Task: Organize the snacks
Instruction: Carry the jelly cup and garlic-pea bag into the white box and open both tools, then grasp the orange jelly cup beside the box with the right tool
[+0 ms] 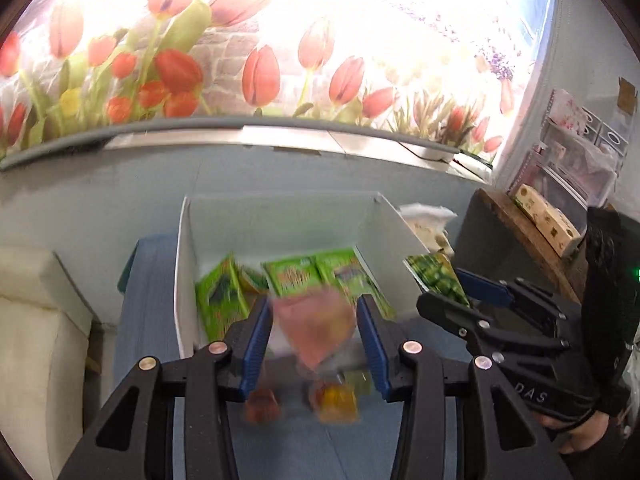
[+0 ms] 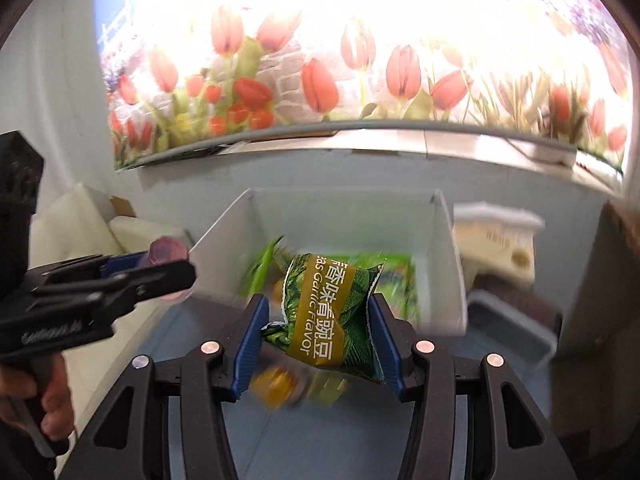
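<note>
Both grippers carry loosely: the left gripper (image 1: 314, 336) pinches a pink jelly cup (image 1: 316, 330), the right gripper (image 2: 316, 340) a green pea packet (image 2: 330, 312), and either could slip short of the white box (image 2: 450, 264).

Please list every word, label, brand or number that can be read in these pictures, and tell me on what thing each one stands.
"as Garlic Flavor", start hidden: green foil snack packet, held in the right black tongs.
"蒜香味青豌豆", first character partly cut off: same packet's olive band.
"DAS", start hidden: right tongs' body, in the left view.
Embossed word on the left black tongs' body, right view: too blurred.
Green packets in the white open box, pink jelly cup, cream box barcode: unreadable.
</note>
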